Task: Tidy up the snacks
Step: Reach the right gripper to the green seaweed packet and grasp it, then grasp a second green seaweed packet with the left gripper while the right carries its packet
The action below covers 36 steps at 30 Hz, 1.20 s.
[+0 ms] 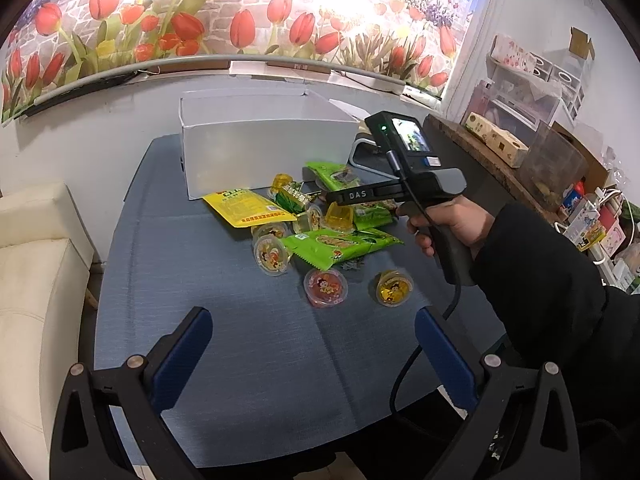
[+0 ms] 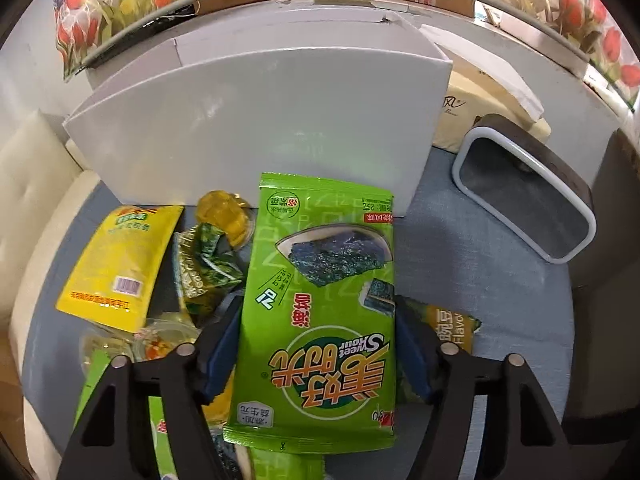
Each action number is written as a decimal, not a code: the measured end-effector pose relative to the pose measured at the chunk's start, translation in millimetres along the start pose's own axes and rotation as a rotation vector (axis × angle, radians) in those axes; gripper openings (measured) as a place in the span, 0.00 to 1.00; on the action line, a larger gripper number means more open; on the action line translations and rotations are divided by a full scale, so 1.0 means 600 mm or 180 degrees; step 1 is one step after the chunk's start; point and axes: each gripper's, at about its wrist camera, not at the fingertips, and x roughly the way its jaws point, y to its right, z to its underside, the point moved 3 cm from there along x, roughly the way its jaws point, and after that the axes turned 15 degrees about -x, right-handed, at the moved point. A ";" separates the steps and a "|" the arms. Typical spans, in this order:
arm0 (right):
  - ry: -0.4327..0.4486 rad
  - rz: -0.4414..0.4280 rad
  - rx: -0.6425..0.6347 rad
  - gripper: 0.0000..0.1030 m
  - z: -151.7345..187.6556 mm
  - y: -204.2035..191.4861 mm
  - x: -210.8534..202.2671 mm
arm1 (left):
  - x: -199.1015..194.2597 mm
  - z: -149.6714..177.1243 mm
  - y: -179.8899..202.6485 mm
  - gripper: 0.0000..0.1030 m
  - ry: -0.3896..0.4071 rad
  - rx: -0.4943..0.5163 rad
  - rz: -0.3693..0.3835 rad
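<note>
A pile of snacks lies on the blue table (image 1: pixel 224 320) in front of a white box (image 1: pixel 260 152): a yellow pouch (image 1: pixel 244 208), green packets (image 1: pixel 340 244) and several jelly cups, among them a red one (image 1: pixel 325 288) and a yellow one (image 1: pixel 394 288). My left gripper (image 1: pixel 312 344) is open and empty, held near the table's front, short of the pile. My right gripper (image 2: pixel 318 344) is shut on a green seaweed packet (image 2: pixel 320 292), holding it by its sides above the pile, facing the white box (image 2: pixel 260 120). The right gripper also shows in the left wrist view (image 1: pixel 404 184).
A grey-rimmed container (image 2: pixel 528 200) lies on its side right of the box, a tissue pack (image 2: pixel 480 112) behind it. A cream sofa (image 1: pixel 32 280) stands left of the table. A wooden shelf with boxes and a jar (image 1: pixel 552 168) stands at the right.
</note>
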 end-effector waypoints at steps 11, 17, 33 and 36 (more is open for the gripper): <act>0.0418 0.0012 0.0088 0.68 0.045 -0.001 -0.123 | 0.060 -0.038 0.026 1.00 -0.0203 0.0441 0.0131; 0.0686 -0.0055 0.0245 0.68 0.124 0.006 -0.224 | 0.137 -0.077 0.072 1.00 -0.0279 0.0898 0.0046; 0.0854 0.0045 0.0725 0.68 0.284 -0.008 -0.331 | 0.343 -0.090 0.101 1.00 -0.1039 0.1424 0.0046; 0.0834 0.0046 0.0680 0.68 0.282 -0.014 -0.329 | 0.352 -0.084 0.103 0.91 -0.1145 0.1461 0.0110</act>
